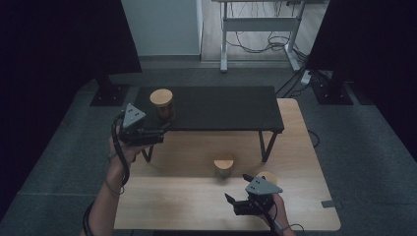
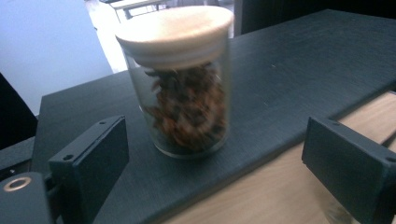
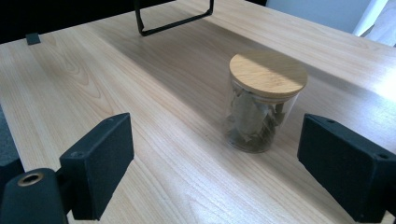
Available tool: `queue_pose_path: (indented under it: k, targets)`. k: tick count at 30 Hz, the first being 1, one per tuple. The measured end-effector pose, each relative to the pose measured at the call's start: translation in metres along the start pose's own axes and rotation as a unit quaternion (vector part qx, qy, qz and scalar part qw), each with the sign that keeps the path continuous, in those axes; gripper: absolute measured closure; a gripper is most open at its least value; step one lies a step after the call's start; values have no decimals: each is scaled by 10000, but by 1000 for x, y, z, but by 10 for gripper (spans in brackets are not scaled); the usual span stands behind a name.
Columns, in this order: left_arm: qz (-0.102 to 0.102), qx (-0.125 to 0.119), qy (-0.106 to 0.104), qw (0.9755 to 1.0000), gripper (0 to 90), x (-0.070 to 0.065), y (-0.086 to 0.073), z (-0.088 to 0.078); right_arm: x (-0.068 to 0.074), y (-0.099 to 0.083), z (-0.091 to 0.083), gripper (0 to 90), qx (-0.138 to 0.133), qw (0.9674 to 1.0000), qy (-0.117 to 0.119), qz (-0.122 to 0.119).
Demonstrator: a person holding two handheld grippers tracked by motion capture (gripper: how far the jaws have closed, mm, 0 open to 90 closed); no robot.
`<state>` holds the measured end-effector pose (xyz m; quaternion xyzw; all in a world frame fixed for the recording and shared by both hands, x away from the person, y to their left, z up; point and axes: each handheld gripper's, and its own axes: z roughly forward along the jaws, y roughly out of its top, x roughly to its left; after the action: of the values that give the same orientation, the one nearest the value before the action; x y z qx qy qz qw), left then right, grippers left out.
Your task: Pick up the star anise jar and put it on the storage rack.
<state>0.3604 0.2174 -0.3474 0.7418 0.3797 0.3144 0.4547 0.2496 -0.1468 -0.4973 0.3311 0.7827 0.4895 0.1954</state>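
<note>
A glass jar (image 1: 162, 104) with a wooden lid and dark brown spice inside stands at the left end of the black low shelf (image 1: 221, 105). My left gripper (image 1: 161, 132) is just in front of it, open. In the left gripper view the jar (image 2: 184, 84) stands a little beyond the gripper (image 2: 215, 149), with nothing between the jaws. A second lidded jar (image 1: 223, 167), holding dry green leaves, stands on the wooden table (image 1: 187, 206). My right gripper (image 1: 236, 188) rests open close by. In the right gripper view this jar (image 3: 264, 105) is ahead of the gripper (image 3: 215, 140).
The black shelf stands on thin metal legs (image 1: 268, 145) over the back of the wooden table. Another round wooden lid (image 1: 269, 176) peeks out behind my right gripper. Dark stands (image 1: 108, 91) and a white desk frame (image 1: 260, 29) sit on the floor beyond.
</note>
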Motion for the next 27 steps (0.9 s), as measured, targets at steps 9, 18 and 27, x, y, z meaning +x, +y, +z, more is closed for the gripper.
queue_pose_path:
  k: [9,18,27]
  targets:
    - [-39,-231,-191,9995,78,-15,-15,-20,-2,2,-6,102,-58,10000,-75,14]
    - [-182,-283,-394,9987,81,-31,-45,-29,-5,2,-11,101,-102,9999,-128,14]
    - [-215,-229,-717,9969,81,-50,-79,-36,-8,2,-11,101,-74,9998,-177,27]
